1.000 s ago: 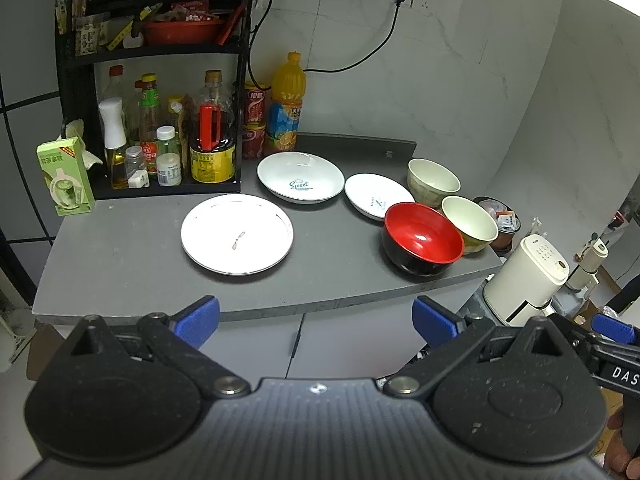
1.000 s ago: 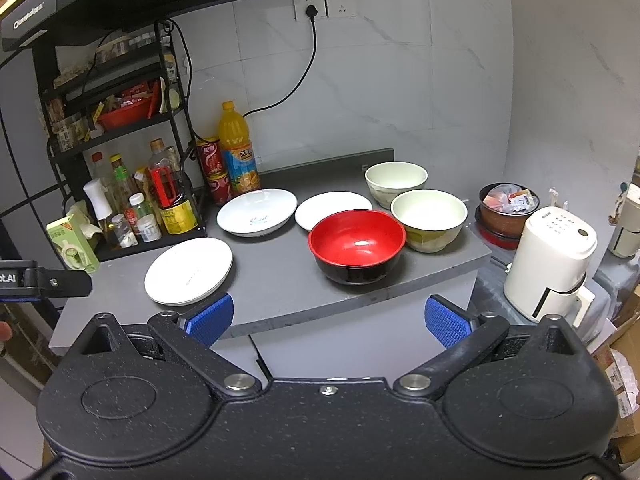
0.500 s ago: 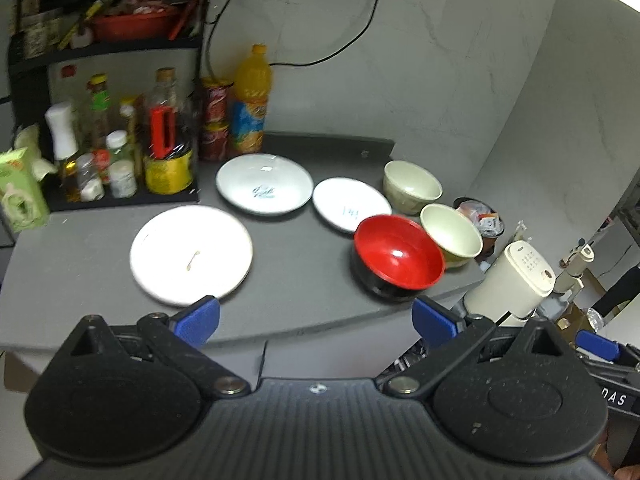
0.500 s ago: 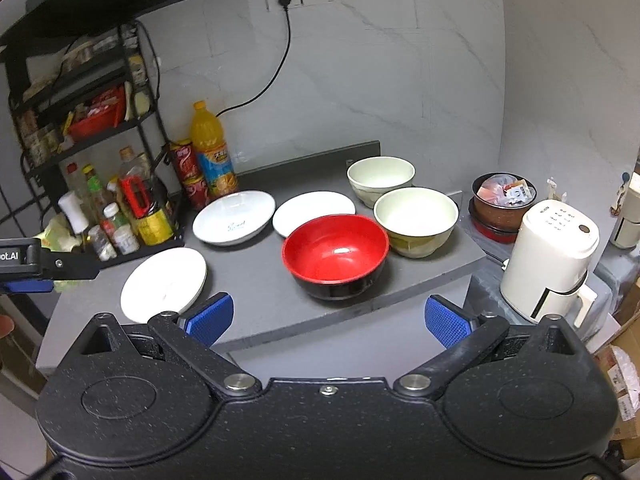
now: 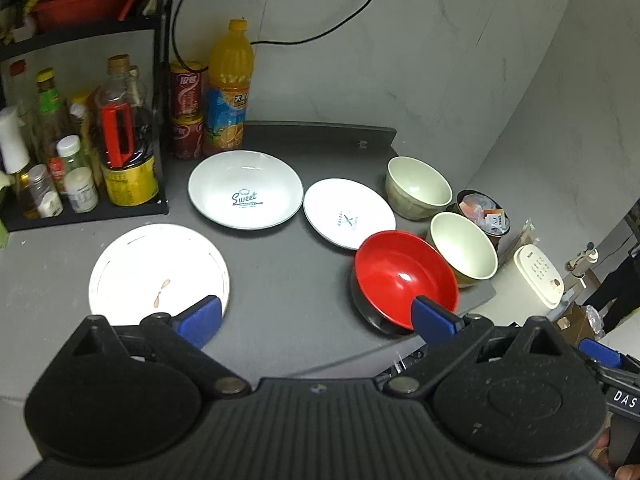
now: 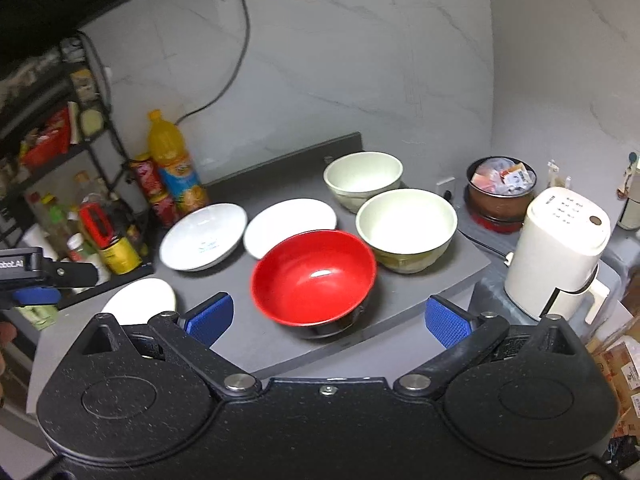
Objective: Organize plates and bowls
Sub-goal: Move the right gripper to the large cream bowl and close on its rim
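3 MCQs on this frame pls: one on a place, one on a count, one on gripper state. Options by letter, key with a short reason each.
1. What sits directly right of the red bowl in the right wrist view?
A. the orange juice bottle
B. a cream bowl
C. the flat white plate

2. How many bowls stand on the counter?
A. one
B. three
C. five

3. How does the right gripper stand?
A. shut on the red bowl
B. shut on a plate
C. open, holding nothing

Key:
1. B: the nearer cream bowl stands beside the red one on its right, with the farther cream bowl behind.
2. B: one red and two cream bowls; the other three dishes are shallower.
3. C: its blue pads are wide apart, short of the red bowl.
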`<state>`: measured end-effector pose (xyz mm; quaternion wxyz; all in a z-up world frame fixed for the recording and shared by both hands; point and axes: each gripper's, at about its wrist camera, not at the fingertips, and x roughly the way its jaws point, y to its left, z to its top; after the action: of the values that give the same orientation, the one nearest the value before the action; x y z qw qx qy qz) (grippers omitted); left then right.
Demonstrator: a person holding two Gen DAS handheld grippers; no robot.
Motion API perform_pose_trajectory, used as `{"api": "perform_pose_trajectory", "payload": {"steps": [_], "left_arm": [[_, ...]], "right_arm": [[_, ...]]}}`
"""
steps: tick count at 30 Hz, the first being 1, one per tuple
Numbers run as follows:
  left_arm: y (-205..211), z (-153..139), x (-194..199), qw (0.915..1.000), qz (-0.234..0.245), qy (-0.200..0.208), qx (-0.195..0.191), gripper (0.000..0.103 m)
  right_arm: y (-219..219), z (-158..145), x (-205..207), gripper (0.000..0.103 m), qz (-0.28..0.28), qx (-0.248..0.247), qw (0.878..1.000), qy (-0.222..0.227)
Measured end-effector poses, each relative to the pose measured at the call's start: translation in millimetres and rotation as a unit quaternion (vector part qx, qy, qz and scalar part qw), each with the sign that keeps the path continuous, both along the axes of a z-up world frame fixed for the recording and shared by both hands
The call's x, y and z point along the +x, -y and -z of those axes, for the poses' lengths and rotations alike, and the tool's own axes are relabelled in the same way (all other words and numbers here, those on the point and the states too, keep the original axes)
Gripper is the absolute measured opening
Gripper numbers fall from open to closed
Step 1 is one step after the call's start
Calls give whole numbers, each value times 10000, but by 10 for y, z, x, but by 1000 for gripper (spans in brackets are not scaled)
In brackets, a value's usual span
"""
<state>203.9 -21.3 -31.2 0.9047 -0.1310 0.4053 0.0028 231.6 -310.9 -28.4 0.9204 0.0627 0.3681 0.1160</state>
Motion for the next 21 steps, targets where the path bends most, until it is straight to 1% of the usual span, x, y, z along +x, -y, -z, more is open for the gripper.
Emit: {"api": "perform_pose_trajectory", "payload": {"steps": [4,8,10,12,14,18,21], "left_arm": [[-26,57,254,9998,161,-92,-1,100],[6,135,510,9985,505,-154,154,100],[21,185,643,9978,586,-271,180,99],[38,217,755,9970,688,-312,174,99],[73,241,852,9963,757,-318,245,99],[143,318,1044,9954,834,-433,196,98],[234,373,1196,9946,897,-486,188,96]], "right_arm": [[6,101,182,103,272,-6,9996,-32],[36,165,329,103,502,10,9987,-61],[55,205,413,103,619,34,9980,-146],[67,242,486,103,649,89,9977,-178],[71,280,538,103,687,37,9974,-214],[118,374,695,103,775,61,9964,-338],[155,423,814,103,760,-25,9966,-318]]}}
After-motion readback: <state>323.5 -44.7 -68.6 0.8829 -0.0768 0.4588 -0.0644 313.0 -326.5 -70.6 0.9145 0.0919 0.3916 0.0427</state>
